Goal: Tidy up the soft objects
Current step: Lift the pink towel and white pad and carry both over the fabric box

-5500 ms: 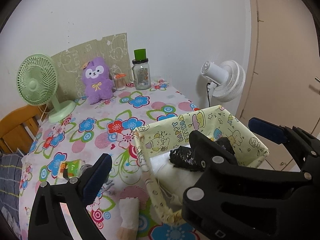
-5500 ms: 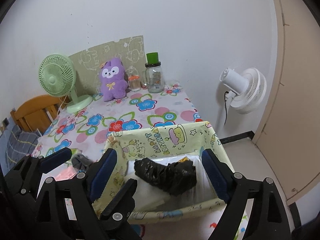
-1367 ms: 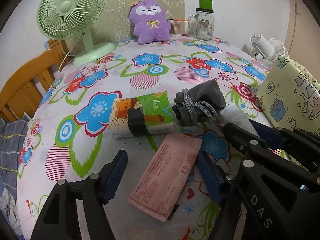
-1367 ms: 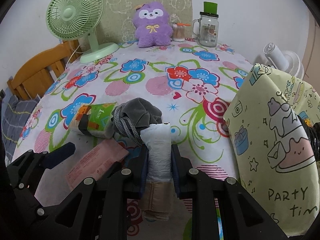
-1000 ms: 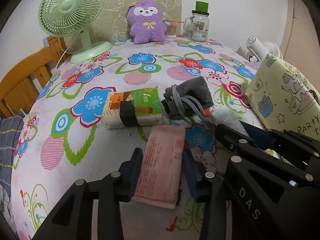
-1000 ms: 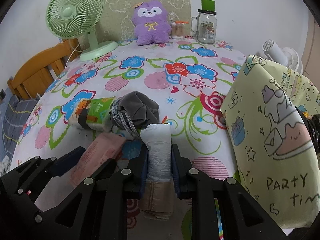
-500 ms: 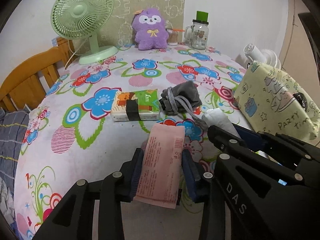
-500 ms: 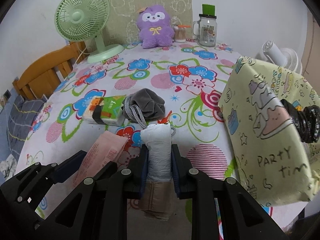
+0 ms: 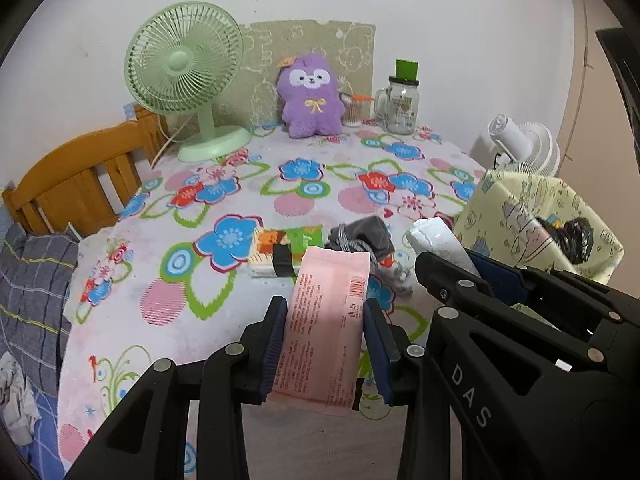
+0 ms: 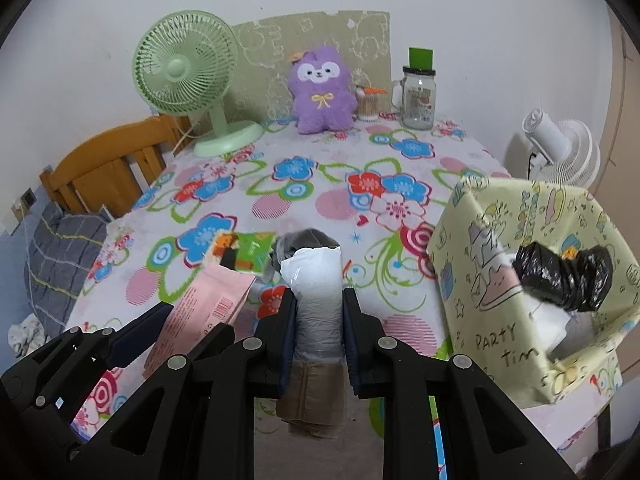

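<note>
Both tools are full: the left gripper (image 9: 324, 340) is clamped on a flat pink packet (image 9: 326, 320), which stands up between its blue pads and is lifted clear of the flowered tablecloth (image 9: 192, 208), while the right gripper (image 10: 318, 336) pinches a white rolled bundle (image 10: 316, 296) whose beige lower end hangs below the jaws. The two grippers hang close side by side over the near edge of the table, the pink packet just left of the white roll. Below them, on the cloth, a green and orange tissue pack (image 9: 286, 250) with a black band lies beside a grey drawstring pouch (image 9: 366, 236), the two nearly touching. To the right, a pale yellow fabric basket (image 10: 496, 292) printed with cartoon drawings sits at the table's corner, and a crumpled black plastic bundle (image 10: 564, 276) lies inside it on something white. At the far side, by the wall, stand a green desk fan (image 9: 188, 76), a purple plush toy (image 9: 310, 96) and a glass jar (image 9: 400, 108) with a green lid. A white fan (image 10: 560, 152) sits off the table, beyond the basket
</note>
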